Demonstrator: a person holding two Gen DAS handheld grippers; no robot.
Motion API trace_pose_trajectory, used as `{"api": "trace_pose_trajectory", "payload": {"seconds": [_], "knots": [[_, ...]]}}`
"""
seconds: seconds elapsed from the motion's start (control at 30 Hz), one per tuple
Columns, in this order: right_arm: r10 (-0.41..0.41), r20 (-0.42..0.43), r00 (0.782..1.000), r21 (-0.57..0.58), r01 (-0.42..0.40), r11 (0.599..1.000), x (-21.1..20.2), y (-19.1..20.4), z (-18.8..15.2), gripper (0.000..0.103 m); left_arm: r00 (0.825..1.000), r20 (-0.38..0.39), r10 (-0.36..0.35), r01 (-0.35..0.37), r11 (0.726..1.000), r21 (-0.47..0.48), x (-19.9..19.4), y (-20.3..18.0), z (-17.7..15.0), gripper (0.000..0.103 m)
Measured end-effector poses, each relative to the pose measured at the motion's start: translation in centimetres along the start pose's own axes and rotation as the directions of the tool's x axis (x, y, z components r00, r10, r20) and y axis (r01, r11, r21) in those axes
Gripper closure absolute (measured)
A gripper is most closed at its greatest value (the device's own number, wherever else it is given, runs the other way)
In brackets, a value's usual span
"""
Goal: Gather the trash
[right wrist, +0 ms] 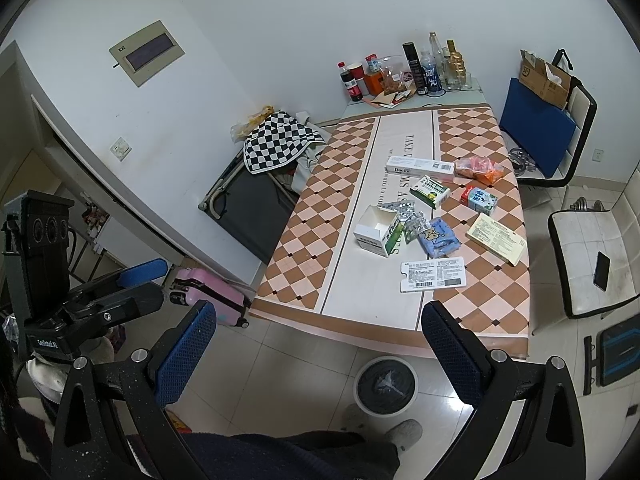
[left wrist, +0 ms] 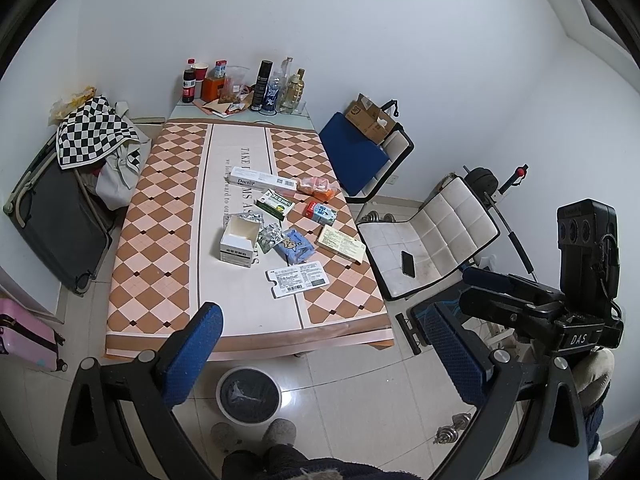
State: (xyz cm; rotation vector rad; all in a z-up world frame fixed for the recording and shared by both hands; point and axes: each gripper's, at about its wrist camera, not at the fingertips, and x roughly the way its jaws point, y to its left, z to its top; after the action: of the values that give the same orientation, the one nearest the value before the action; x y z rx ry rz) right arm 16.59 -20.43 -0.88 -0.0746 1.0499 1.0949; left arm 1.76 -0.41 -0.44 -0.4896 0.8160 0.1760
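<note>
Down low by the feet: round white trash bin [left wrist: 249, 396] with a dark bag. Left gripper [left wrist: 324, 354] and right gripper [right wrist: 320, 354] both spread wide, holding nothing, well short of the trash. Up on the checkered table [right wrist: 312, 240]: open white box [right wrist: 378, 232], flat white card [right wrist: 434, 275], blue packet [right wrist: 438, 238], shiny pill strips [right wrist: 414, 222].

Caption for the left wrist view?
Open left gripper above the bin, facing boxes and wrappers on the checkered table.

The long white box [left wrist: 262, 181] reads "Doctor", the tablecloth [left wrist: 240, 148] "TAKE", and the right claw's mount [left wrist: 580, 338] "DAS".
</note>
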Motion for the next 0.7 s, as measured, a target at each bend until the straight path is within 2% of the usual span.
{"api": "trace_pose_trajectory", "payload": {"seconds": [0.7], "knots": [[0.003,-0.001,1.000,-0.001,-0.003,1.000,0.13,0.21,0.17,0.000,1.000,0.002,0.003,-0.003,1.000,0.001,-0.01,-0.06,0.10,0.000]]}}
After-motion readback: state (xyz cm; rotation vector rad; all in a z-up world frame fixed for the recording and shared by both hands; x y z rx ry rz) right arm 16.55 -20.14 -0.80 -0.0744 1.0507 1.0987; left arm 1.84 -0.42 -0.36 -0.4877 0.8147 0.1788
